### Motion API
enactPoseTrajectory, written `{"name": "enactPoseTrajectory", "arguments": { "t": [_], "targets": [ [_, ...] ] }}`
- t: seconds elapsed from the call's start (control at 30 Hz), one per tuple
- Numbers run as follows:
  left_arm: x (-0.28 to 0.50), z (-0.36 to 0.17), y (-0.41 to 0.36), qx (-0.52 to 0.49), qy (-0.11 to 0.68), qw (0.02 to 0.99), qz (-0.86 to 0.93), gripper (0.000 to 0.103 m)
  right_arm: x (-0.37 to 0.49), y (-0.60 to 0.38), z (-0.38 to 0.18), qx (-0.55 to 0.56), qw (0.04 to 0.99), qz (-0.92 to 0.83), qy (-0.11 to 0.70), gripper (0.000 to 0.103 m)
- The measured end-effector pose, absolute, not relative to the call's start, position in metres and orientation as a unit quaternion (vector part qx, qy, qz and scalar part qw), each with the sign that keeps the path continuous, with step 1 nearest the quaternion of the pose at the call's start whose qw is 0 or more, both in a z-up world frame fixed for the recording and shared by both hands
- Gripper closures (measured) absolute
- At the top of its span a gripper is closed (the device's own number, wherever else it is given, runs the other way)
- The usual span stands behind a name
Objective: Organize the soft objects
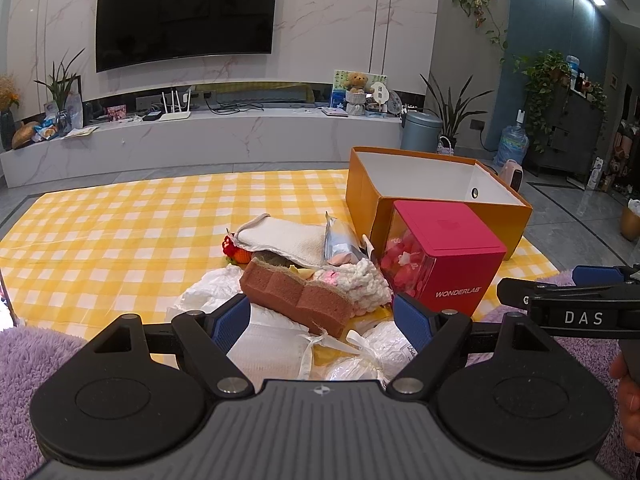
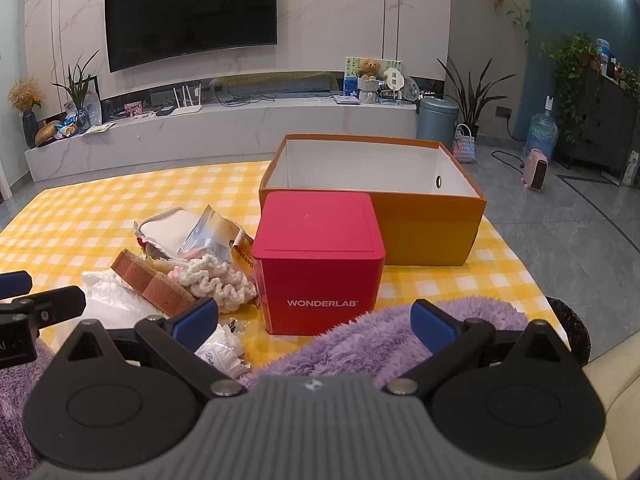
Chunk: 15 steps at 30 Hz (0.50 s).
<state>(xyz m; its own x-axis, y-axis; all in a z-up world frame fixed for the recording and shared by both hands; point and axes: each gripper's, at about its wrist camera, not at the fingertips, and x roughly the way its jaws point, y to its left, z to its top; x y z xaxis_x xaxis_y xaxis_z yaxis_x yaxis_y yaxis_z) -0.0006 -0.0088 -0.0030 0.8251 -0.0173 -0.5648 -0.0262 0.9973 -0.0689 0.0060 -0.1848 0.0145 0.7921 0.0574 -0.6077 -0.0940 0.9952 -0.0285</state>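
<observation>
Two hand-held grippers above a yellow checked cloth (image 1: 100, 240), both with blue pads spread wide and pinching nothing. Left gripper (image 1: 322, 316) low over a heap of soft things, brown sponge (image 1: 296, 294) just past and between its pads. White plastic bags (image 1: 208, 292) under the sponge at left, partly hidden by the gripper body. Folded white towel (image 1: 280, 240) behind the sponge, covering all but a sliver of a red and orange knitted piece (image 1: 234, 252) too hidden to identify. Foil packet (image 1: 340, 240) leaning beside the towel. Cream crocheted piece (image 1: 370, 284) touching the sponge's right end. Right gripper (image 2: 314, 322) to the right of the heap, over a purple fluffy blanket (image 2: 360, 344), the heap off to its left side. Red WONDERLAB box (image 2: 320, 256) straight ahead of it, lid on; through its clear side, small red and pink pieces, hard to make out. Orange open box (image 2: 424, 220) behind the red one, touching it, white interior showing bare walls; floor of it cut off from sight.
</observation>
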Motion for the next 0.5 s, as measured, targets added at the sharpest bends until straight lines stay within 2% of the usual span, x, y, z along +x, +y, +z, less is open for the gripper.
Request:
{"name": "enactPoseTrajectory", "arguments": {
  "t": [0.5],
  "targets": [
    [-0.0007, -0.0031, -0.0097, -0.036, 0.296, 0.954, 0.002, 0.008, 0.005, -0.1858, 0.014, -0.024, 0.946, 0.038, 0.321, 0.003]
  ]
}}
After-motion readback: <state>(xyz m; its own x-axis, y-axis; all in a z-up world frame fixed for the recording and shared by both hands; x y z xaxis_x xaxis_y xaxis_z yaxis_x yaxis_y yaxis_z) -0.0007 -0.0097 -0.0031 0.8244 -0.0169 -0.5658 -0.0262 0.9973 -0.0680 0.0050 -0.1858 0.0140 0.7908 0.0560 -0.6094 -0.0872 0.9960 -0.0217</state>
